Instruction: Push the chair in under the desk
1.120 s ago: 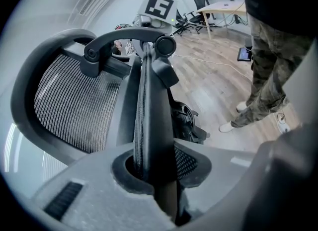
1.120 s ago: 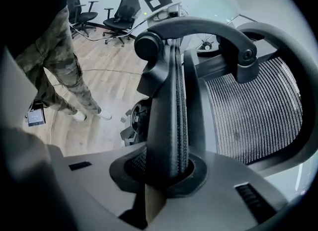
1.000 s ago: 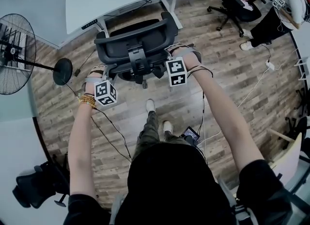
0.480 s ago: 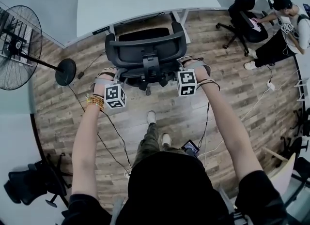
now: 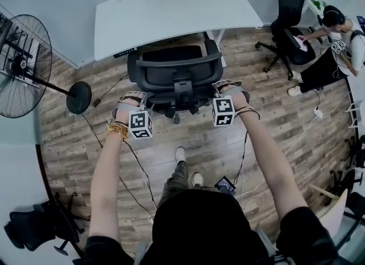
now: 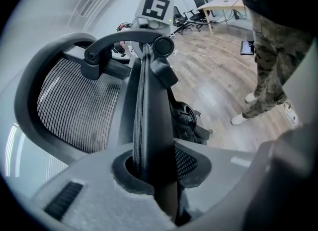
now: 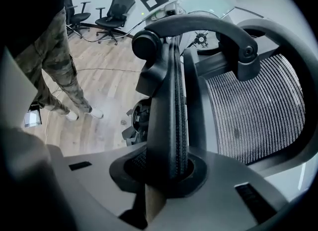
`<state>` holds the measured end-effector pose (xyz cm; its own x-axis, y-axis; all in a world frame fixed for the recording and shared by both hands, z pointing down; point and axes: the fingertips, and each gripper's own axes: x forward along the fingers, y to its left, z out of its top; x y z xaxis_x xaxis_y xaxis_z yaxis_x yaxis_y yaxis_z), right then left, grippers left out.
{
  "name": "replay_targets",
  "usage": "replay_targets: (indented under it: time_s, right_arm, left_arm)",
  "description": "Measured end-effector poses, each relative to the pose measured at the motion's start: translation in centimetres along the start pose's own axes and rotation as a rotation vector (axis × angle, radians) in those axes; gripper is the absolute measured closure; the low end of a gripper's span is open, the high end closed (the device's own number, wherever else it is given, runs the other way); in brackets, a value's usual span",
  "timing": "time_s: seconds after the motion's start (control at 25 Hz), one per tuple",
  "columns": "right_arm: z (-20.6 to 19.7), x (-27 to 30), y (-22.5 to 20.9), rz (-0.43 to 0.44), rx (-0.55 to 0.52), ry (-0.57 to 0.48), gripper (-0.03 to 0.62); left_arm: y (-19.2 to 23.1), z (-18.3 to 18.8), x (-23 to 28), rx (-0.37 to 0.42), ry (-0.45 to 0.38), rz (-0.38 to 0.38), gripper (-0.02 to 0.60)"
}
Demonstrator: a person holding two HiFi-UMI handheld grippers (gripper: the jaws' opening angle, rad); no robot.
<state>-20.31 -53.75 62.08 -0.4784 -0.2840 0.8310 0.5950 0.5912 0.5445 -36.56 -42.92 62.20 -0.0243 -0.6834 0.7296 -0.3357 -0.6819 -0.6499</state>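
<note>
Chair seat nosing under desk, back out over the floor; left gripper and right gripper each clamped on a stiff backrest edge: probably rolls light but swivels, so push both sides evenly.

We see a standing fan at the left, and a second office chair and a seated person at the upper right.
</note>
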Motion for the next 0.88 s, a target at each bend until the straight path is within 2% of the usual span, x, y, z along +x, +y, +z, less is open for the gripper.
replay_targets:
  time_s: [0.88]
  right_arm:
    - [0.1,4.0,-6.5,-0.025,0.019,0.013,0.539]
  left_arm:
    - [6.3,-4.1,3.5,0.04,-0.018,0.04,0.497]
